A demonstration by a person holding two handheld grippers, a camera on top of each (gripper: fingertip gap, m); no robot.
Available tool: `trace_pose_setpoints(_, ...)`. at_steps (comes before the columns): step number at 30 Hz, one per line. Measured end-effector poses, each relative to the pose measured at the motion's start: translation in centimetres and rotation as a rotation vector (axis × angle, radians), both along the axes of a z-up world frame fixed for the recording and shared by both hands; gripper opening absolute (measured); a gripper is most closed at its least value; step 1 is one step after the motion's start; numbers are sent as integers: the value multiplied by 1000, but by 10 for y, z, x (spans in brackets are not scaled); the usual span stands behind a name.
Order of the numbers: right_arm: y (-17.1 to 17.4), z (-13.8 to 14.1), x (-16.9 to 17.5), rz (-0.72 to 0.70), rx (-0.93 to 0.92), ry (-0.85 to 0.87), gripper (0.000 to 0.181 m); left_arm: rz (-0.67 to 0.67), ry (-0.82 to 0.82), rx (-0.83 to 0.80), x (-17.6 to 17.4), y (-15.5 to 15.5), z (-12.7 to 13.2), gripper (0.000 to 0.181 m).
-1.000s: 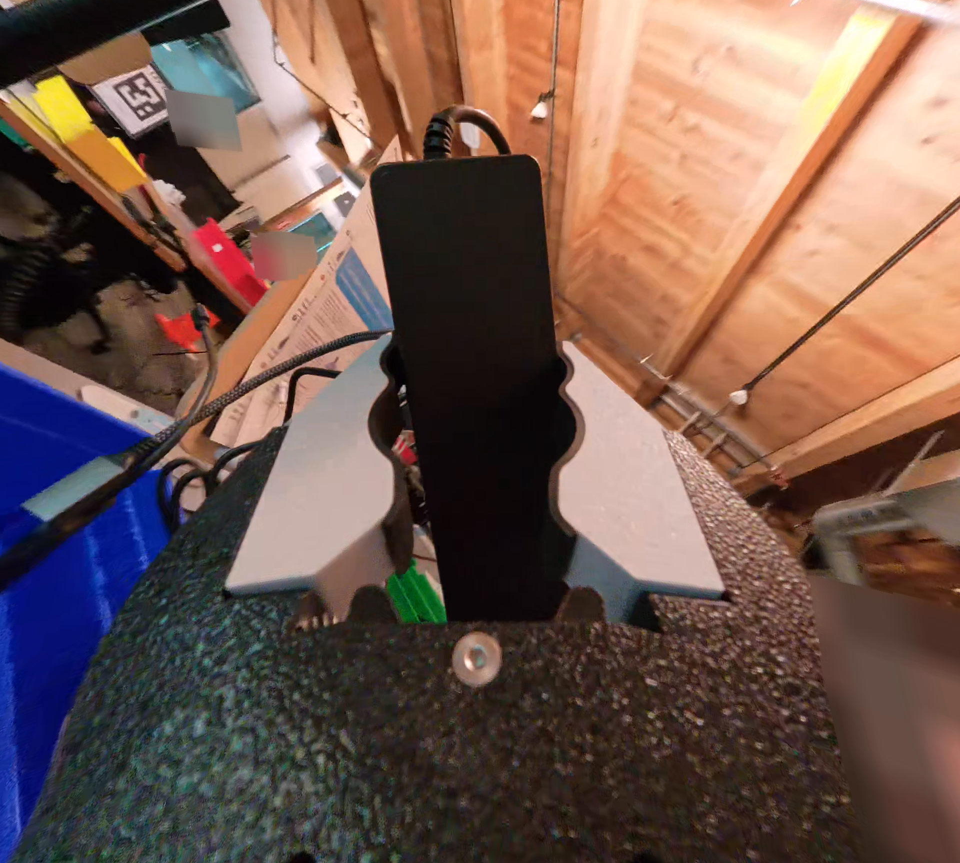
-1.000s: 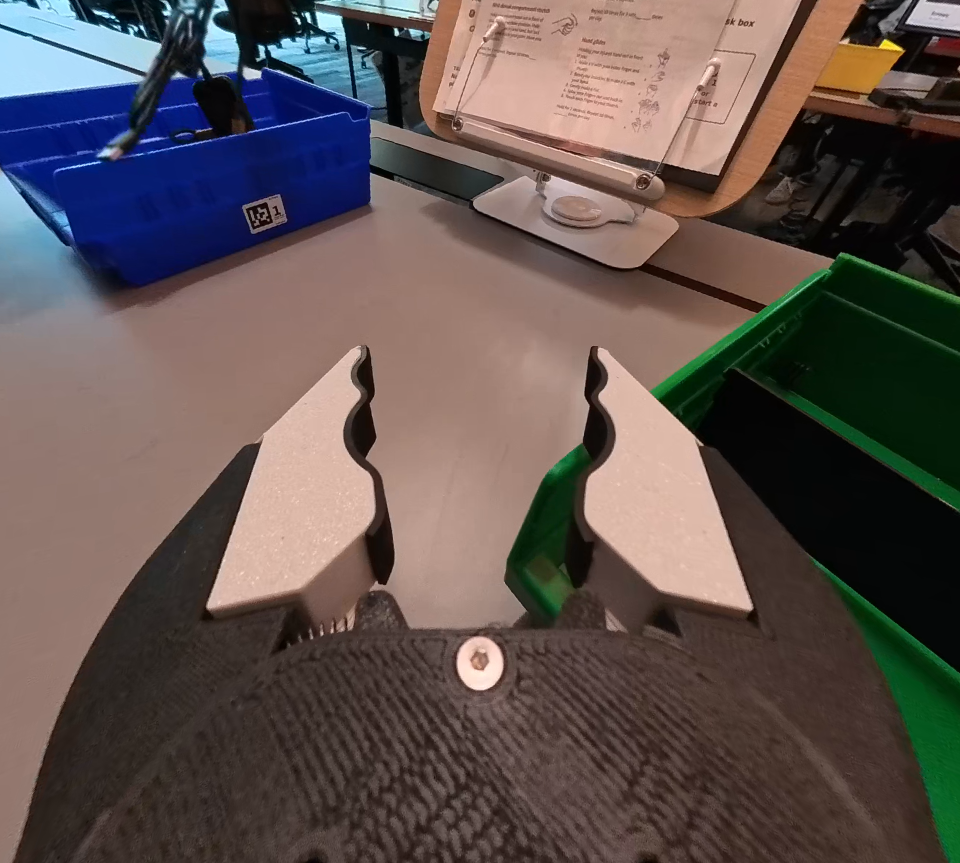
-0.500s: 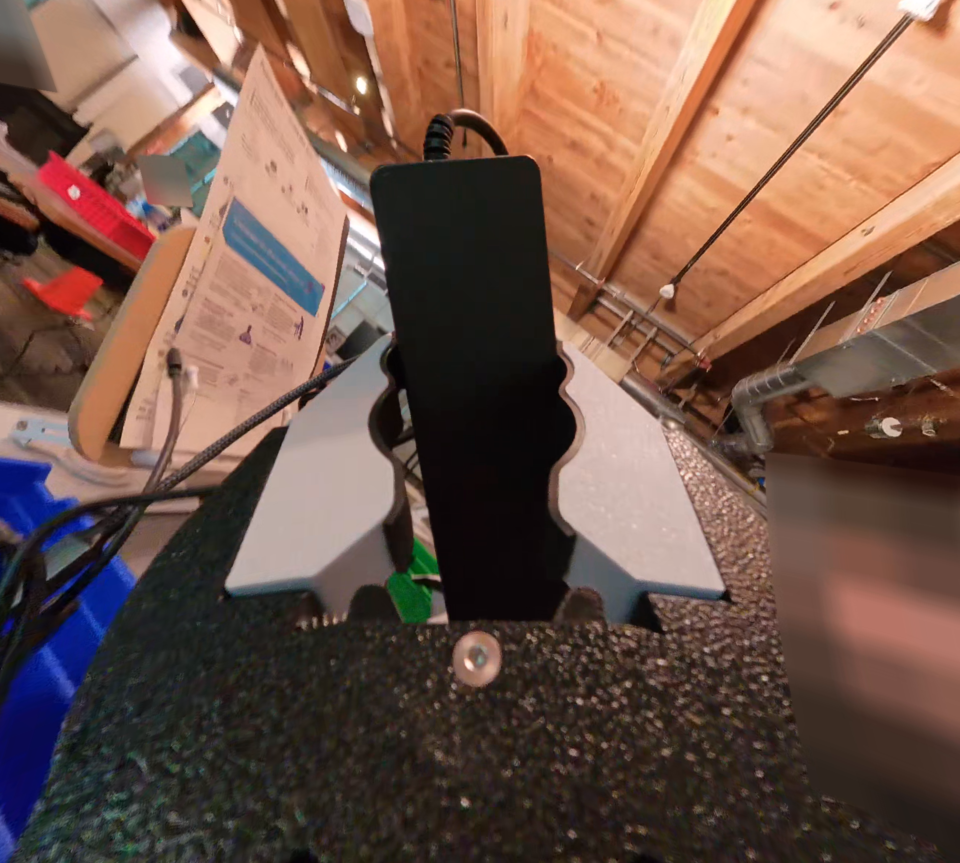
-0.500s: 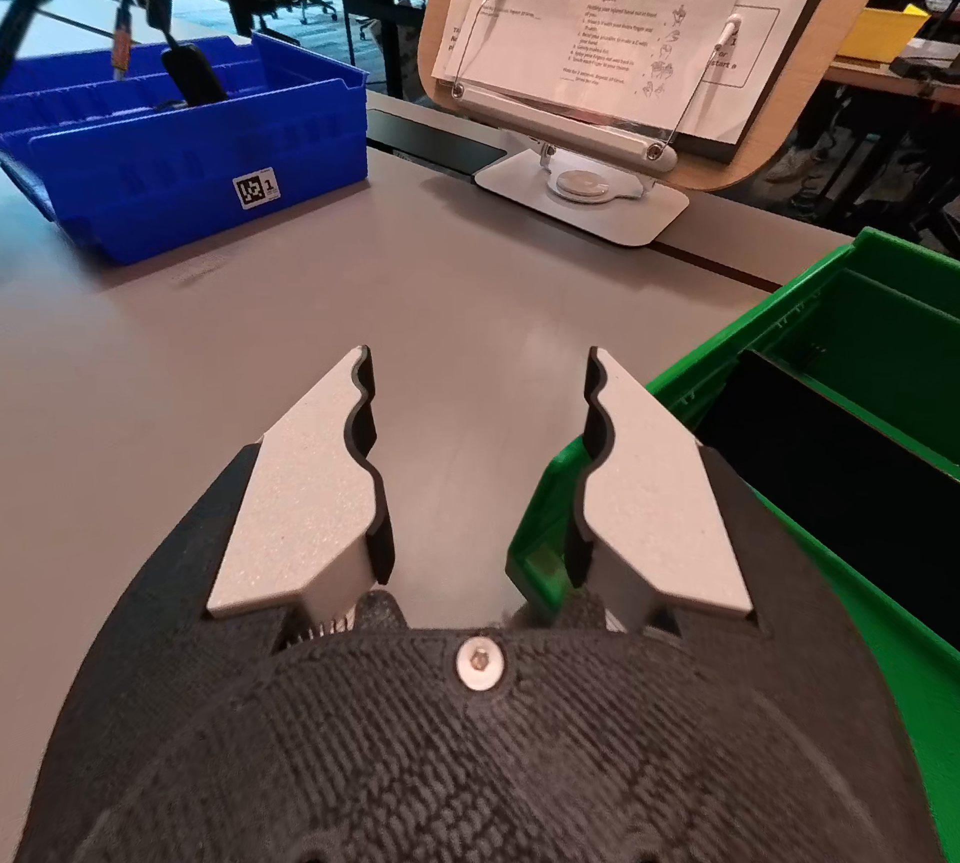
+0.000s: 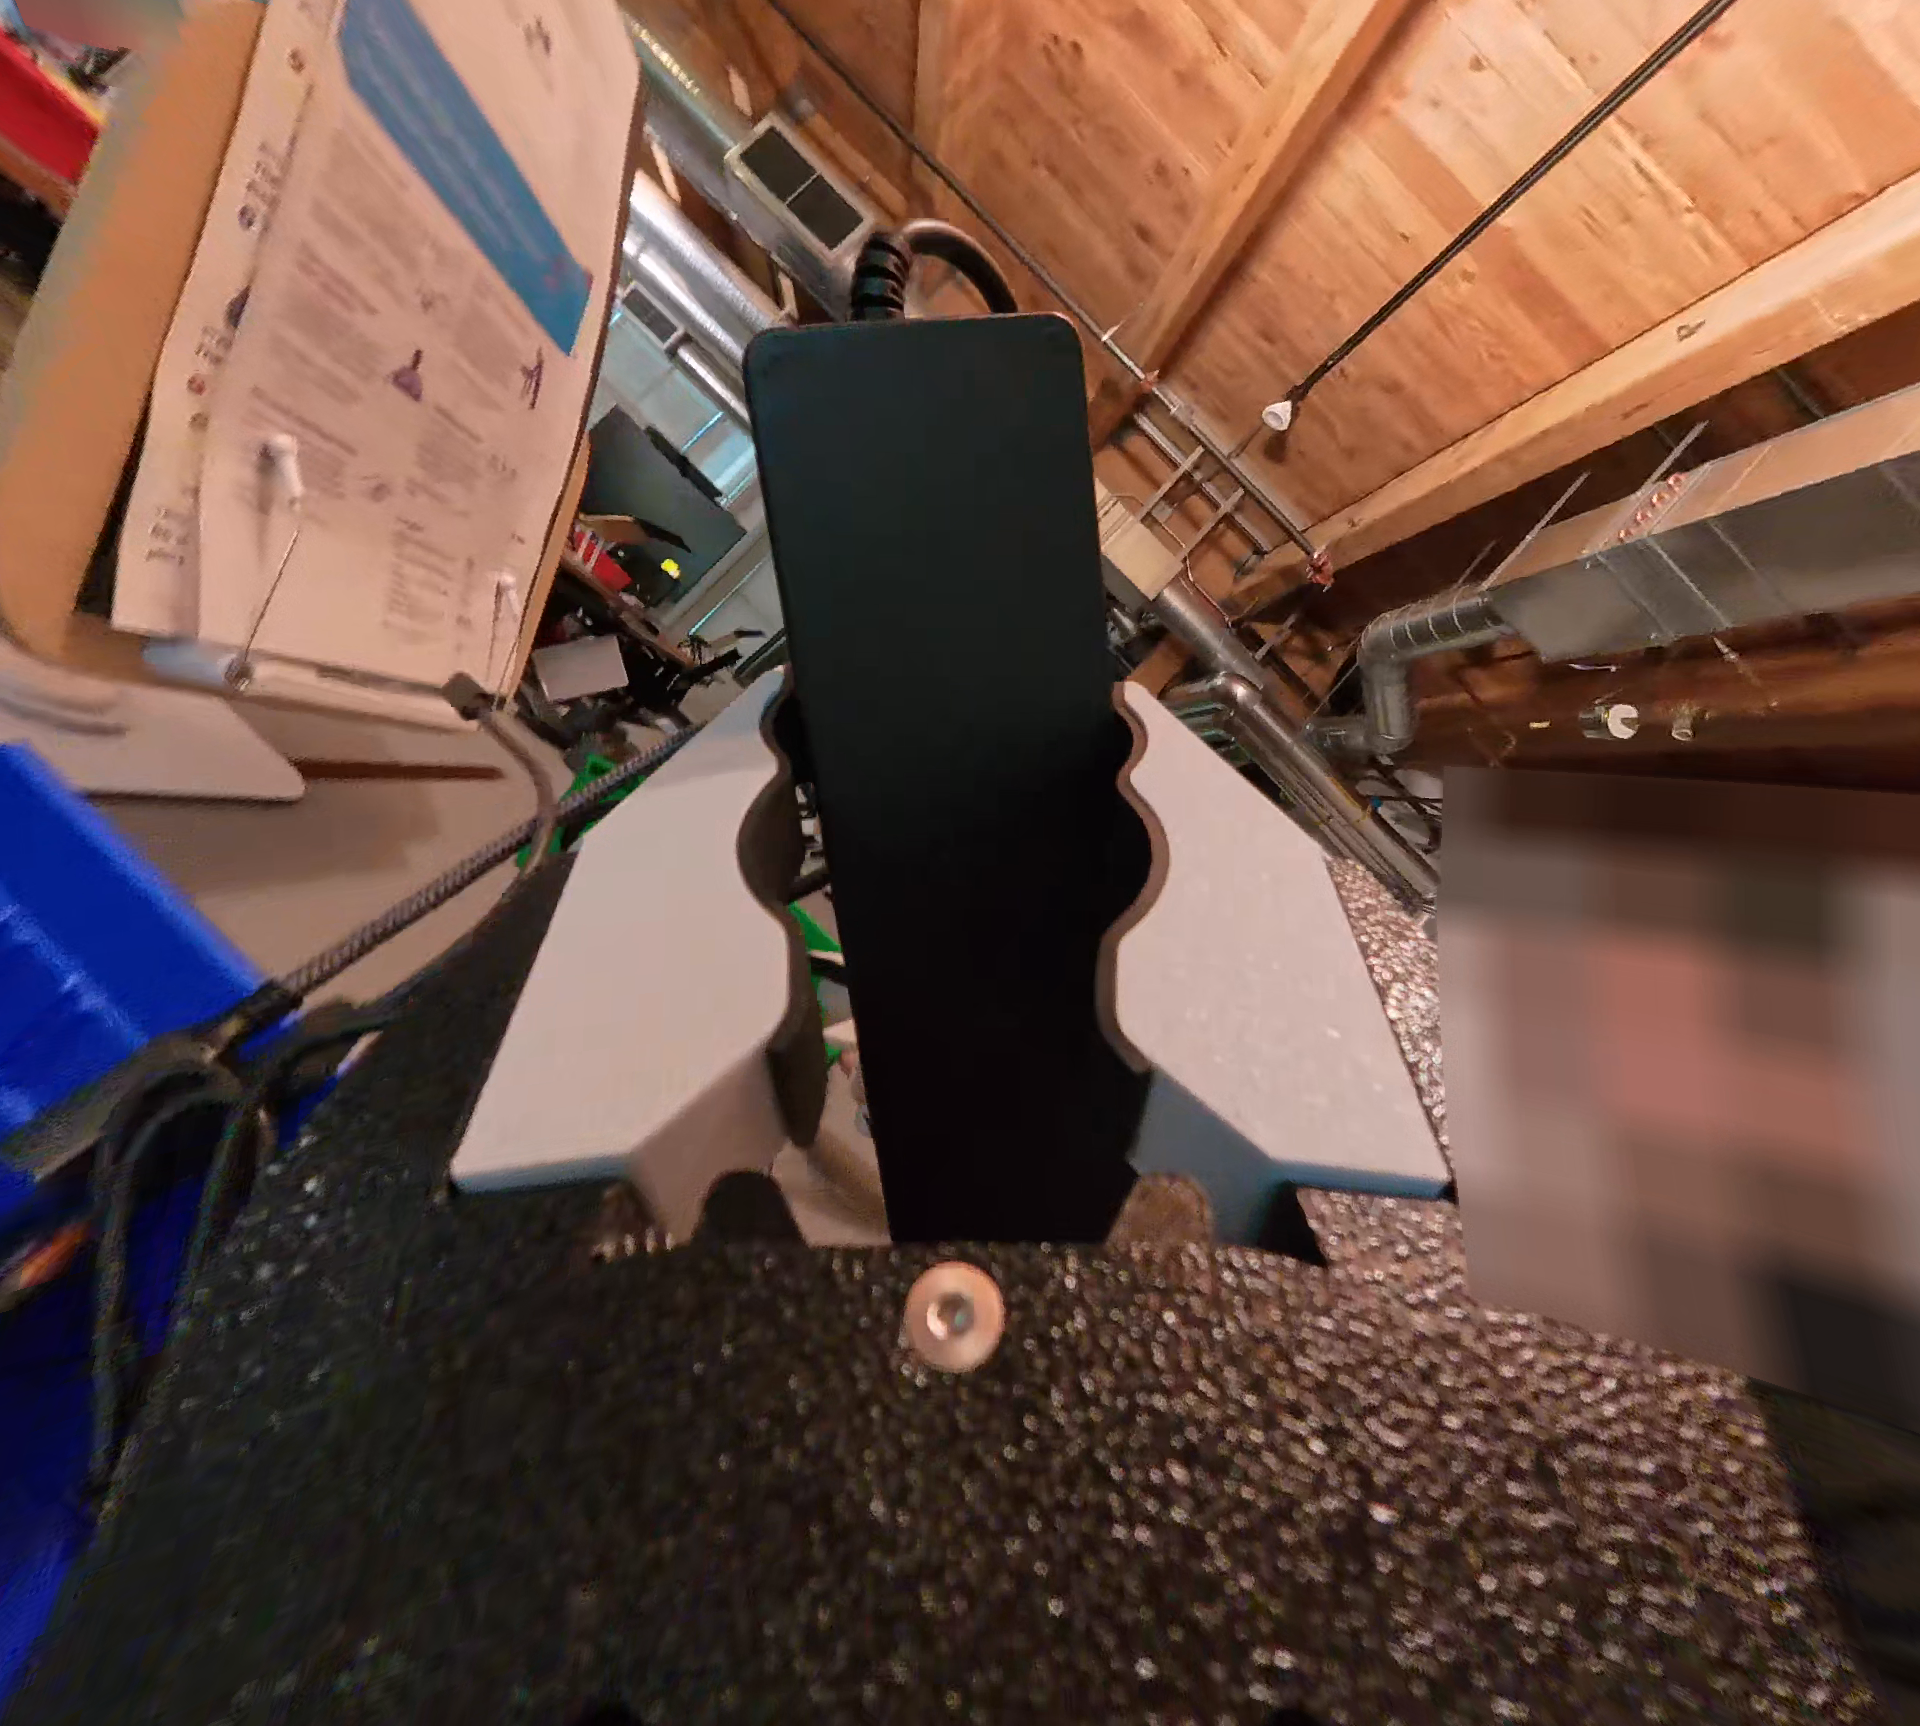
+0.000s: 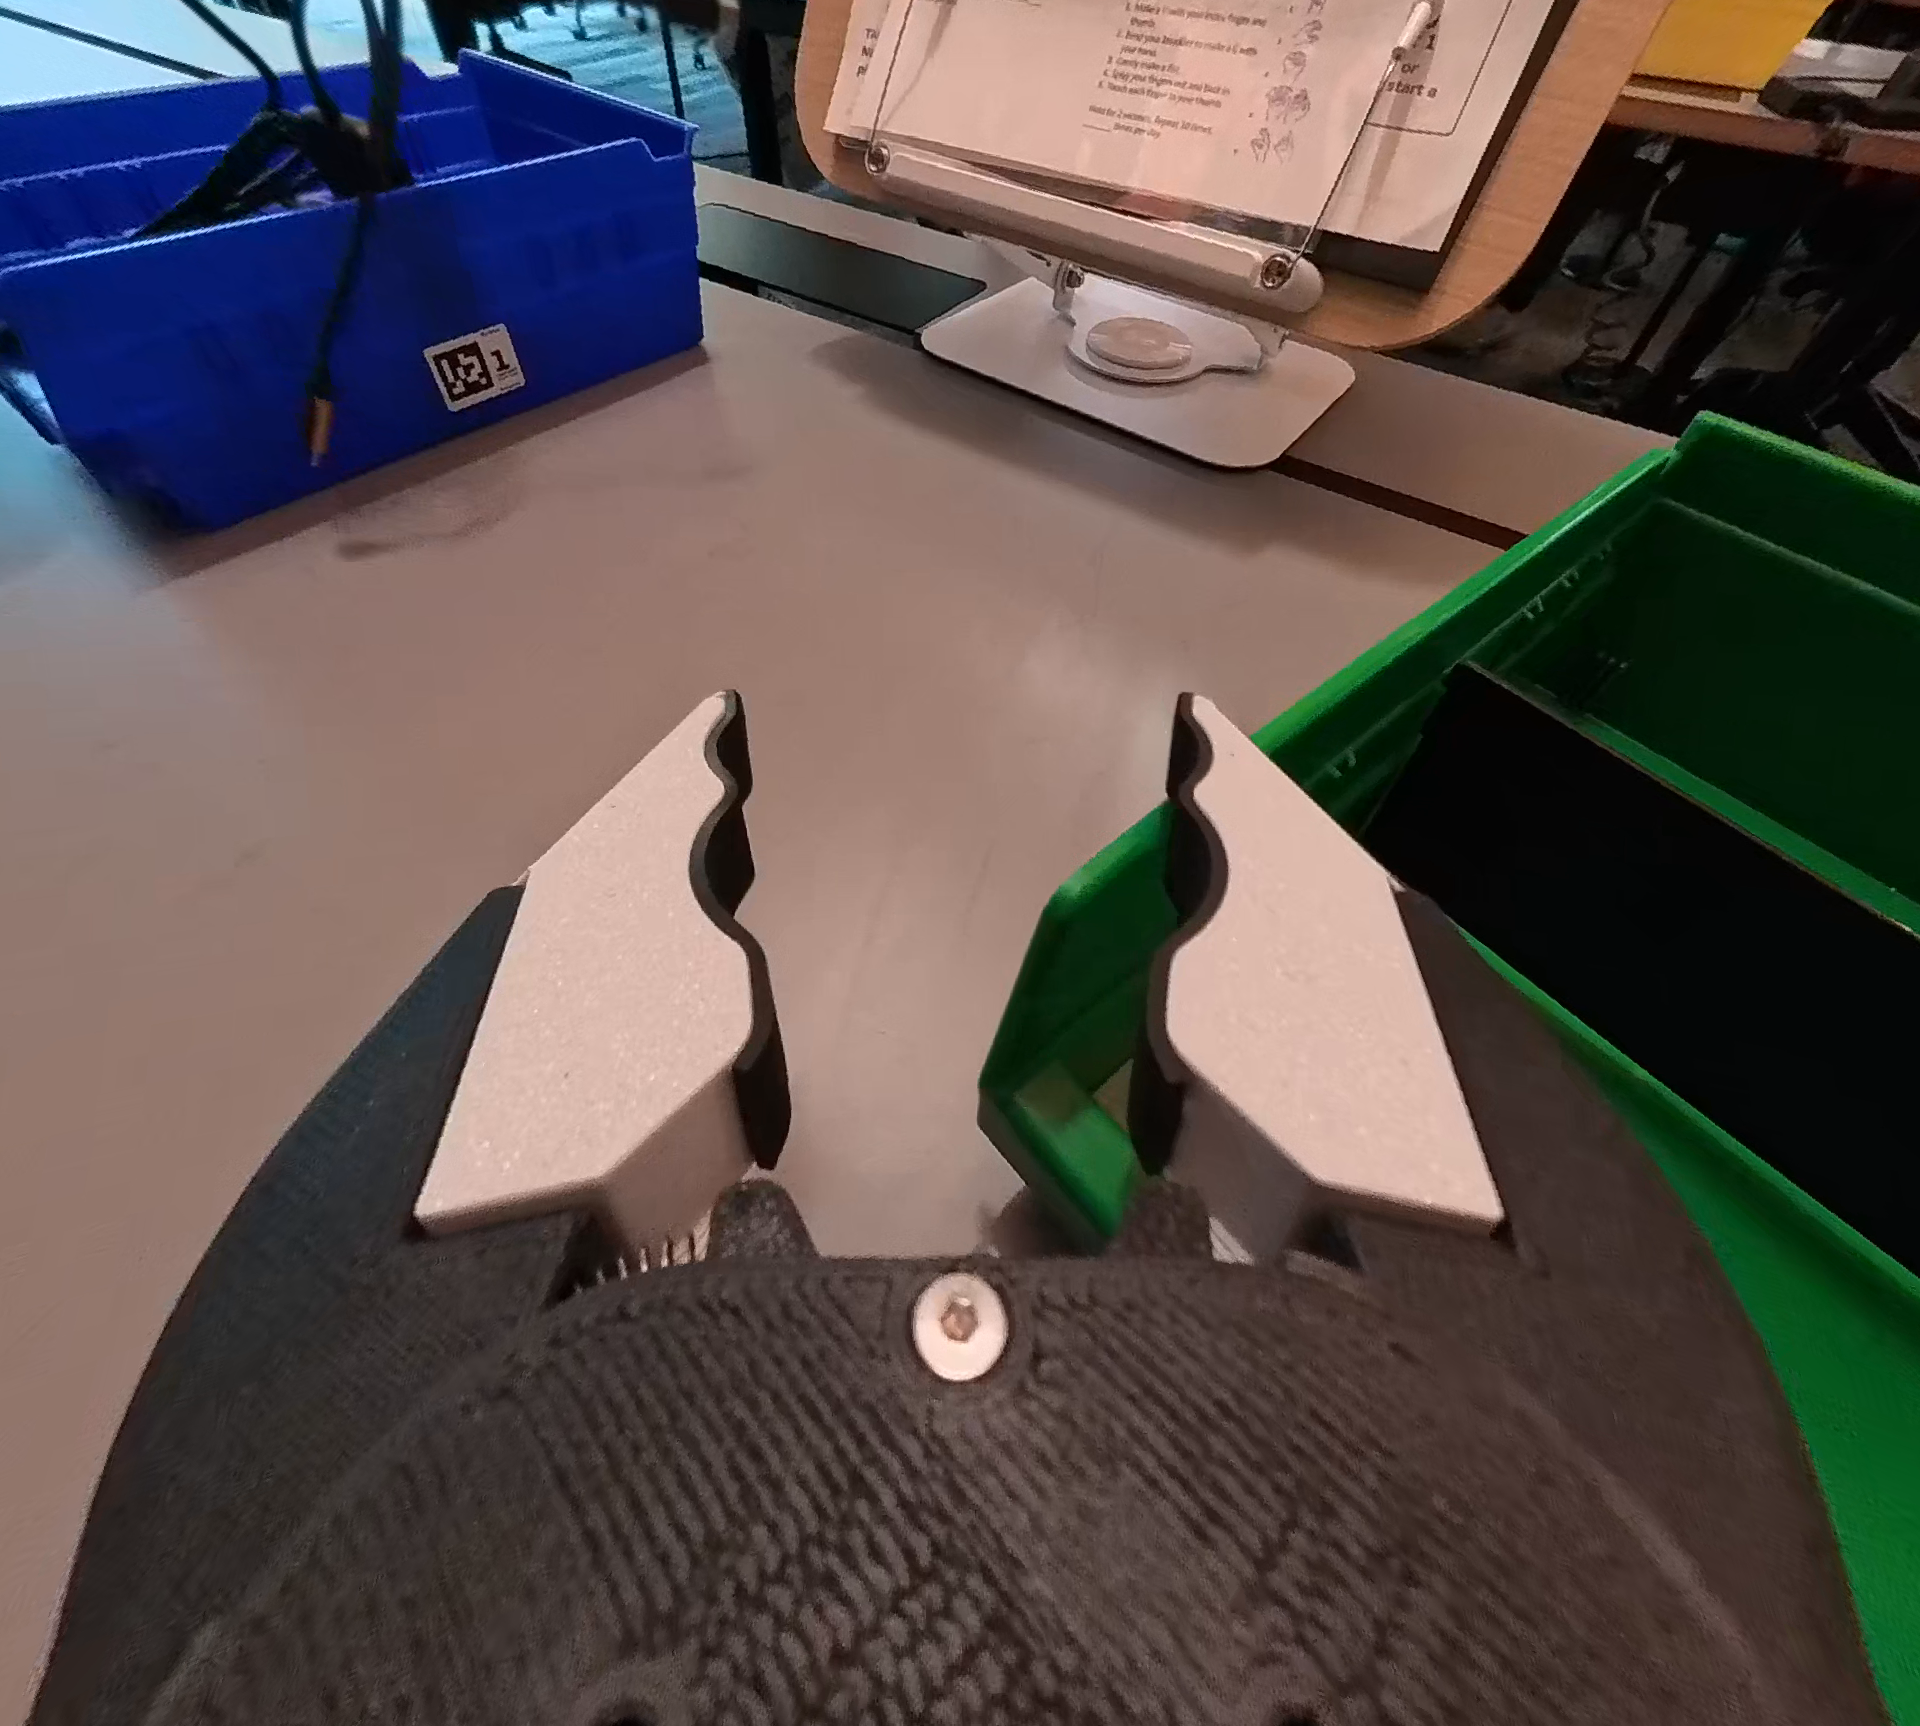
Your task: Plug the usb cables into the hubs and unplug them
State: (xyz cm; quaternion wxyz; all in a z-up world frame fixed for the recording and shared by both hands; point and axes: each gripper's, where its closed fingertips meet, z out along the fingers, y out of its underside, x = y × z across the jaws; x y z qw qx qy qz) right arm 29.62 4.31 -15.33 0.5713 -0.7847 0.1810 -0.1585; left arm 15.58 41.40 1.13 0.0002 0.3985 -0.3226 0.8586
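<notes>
My left gripper (image 5: 951,700) is shut on a flat black USB hub (image 5: 925,596), which stands upright between the fingers and points toward the wooden ceiling. The hub's own black lead (image 5: 935,248) leaves its far end. A braided cable (image 5: 416,897) runs from beside the left finger down to a knot of black cables (image 5: 156,1084). In the right wrist view this cable bundle (image 6: 312,138) hangs over the blue bin (image 6: 208,346), with a USB plug (image 6: 320,427) dangling in front of the bin's wall. My right gripper (image 6: 956,705) is open and empty, low over the grey table (image 6: 520,689).
A green bin (image 6: 1766,637) with a black divider (image 6: 1610,845) sits close against my right finger. A document stand (image 6: 1143,326) holding printed sheets stands at the table's back edge; it also shows in the left wrist view (image 5: 364,274). The blue bin (image 5: 94,928) is at the left.
My left gripper has turned with the hub, bringing the document stand and table into view. The cable bundle has come down over the blue bin, its plug now dangling outside. The right gripper has barely moved.
</notes>
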Motion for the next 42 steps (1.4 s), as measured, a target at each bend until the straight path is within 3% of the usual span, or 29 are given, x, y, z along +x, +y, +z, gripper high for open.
trace_pose_setpoints(11, -10, 0, 8, -28, 5, 6, 80, 50, -120, -3, -7, -17, 84, 55)
trace_pose_setpoints(14, -11, 2, 9, -30, 10, 2, 80, 63, -160, 75, -18, -31, 104, 55)
trace_pose_setpoints(17, -10, 9, 5, -15, 27, -3, 82, 120, -175, 267, -22, -54, 109, 55)
trace_pose_setpoints(21, 9, 50, -40, 194, 202, 46, 102, 196, -190, 605, -20, -100, 90, 56)
trace_pose_setpoints(24, 23, 93, -90, 387, 338, 33, 105, 154, -256, 738, -24, -145, 73, 56)
trace_pose_setpoints(28, 30, 134, -131, 505, 386, 4, 102, 53, -372, 867, -29, -209, 41, 56)
trace_pose_setpoints(32, 34, 198, -147, 591, 533, -17, 90, 8, -432, 1035, -20, -260, -5, 55)
trace_pose_setpoints(35, 53, 198, -167, 739, 392, -92, 89, -85, -501, 1102, -23, -295, -33, 56)
trace_pose_setpoints(39, 60, 164, -196, 950, 204, -205, 83, -167, -540, 1121, -26, -319, -52, 56)
trace_pose_setpoints(42, 69, 148, -192, 927, 165, -247, 68, -212, -563, 1166, -27, -328, -66, 55)
